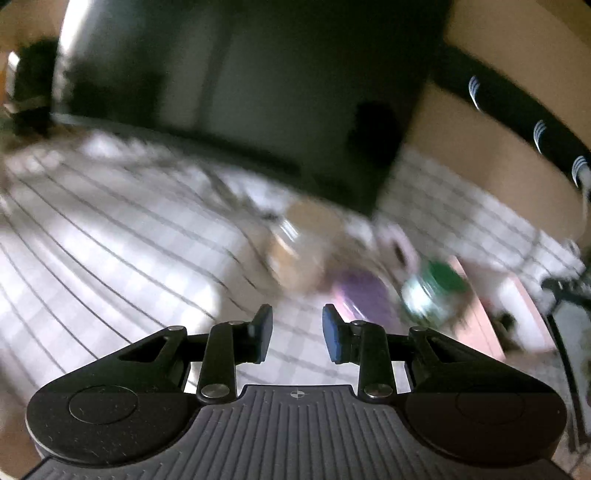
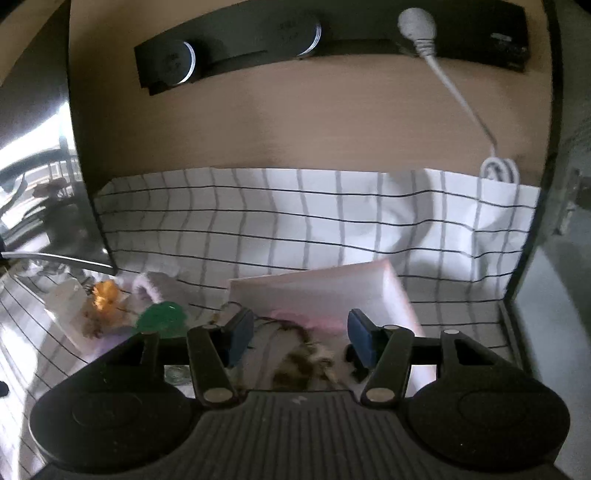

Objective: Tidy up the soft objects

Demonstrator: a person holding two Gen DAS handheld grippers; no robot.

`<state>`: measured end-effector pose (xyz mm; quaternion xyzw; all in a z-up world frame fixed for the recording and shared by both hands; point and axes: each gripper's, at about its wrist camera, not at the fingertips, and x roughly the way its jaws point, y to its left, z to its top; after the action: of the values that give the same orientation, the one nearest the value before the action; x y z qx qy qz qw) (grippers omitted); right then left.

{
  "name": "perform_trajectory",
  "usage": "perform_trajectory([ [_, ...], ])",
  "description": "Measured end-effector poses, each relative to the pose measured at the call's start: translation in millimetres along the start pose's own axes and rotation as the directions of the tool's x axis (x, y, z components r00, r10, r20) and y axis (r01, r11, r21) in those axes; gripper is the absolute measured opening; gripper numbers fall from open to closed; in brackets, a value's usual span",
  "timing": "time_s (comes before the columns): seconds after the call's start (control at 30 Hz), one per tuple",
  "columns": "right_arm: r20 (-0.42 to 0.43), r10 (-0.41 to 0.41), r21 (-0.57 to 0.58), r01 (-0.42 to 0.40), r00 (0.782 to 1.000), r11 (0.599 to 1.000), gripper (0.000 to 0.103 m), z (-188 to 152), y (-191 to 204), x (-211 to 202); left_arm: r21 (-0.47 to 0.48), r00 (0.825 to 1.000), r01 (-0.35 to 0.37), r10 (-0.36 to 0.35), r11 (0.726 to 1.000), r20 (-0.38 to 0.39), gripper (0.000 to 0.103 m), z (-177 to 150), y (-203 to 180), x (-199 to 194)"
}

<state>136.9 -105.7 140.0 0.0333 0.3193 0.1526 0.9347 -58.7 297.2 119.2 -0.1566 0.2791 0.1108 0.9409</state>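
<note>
The left gripper (image 1: 297, 334) hung over the checked tablecloth (image 1: 110, 251) with its blue pads (image 1: 263, 332) a narrow gap apart and nothing between them; the whole left-wrist view was smeared by blur. Just beyond its right pad lay a purple soft object (image 1: 364, 295), and to the right of that a green-topped item (image 1: 434, 291), too blurred to name, beside a pink container (image 1: 480, 314). Farther back a tan, indistinct shape (image 1: 299, 254) sat near the lower edge of a large dark panel (image 1: 240, 92). The right gripper (image 2: 301, 334) stood with its jaws moderately wide, and below the gap lay a brownish, tufted soft object (image 2: 303, 363), the pads not pressing on it. That object rested in the pale pink box (image 2: 317, 291), whose far wall rose just behind the fingers. To the left, on the cloth, sat a green object (image 2: 160, 317), an orange one (image 2: 105, 293) and a white fuzzy piece (image 2: 155, 284) close together. Behind them the cloth ran up against a tan wall (image 2: 277, 118), where a black strip (image 2: 332, 40) carried a white plug (image 2: 417, 24) with its cable hanging down.
</note>
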Motion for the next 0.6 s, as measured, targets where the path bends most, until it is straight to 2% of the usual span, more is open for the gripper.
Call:
perform_trajectory([
  [0.13, 0.02, 0.039, 0.01, -0.04, 0.999, 0.999, 0.057, 2, 33, -7, -0.011, 0.99, -0.079, 0.08, 0.997, 0.115, 0.033, 31, 34, -32],
  [0.33, 0.06, 0.128, -0.045, -0.126, 0.99, 0.991, 0.057, 5, 102, -26, -0.034, 0.958, -0.156, 0.16, 0.987, 0.239, 0.033, 68, 85, -71],
  [0.43, 0.052, 0.177, -0.076, -0.173, 0.983, 0.982, 0.057, 16, 139, -32, -0.017, 0.945, -0.168, 0.166, 0.986, 0.282, 0.033, 90, 109, -83],
  [0.6, 0.058, 0.23, -0.029, -0.229, 0.971, 0.973, 0.057, 41, 190, -35, 0.078, 0.936, -0.158, 0.124, 0.984, 0.329, 0.033, 129, 140, -90],
])
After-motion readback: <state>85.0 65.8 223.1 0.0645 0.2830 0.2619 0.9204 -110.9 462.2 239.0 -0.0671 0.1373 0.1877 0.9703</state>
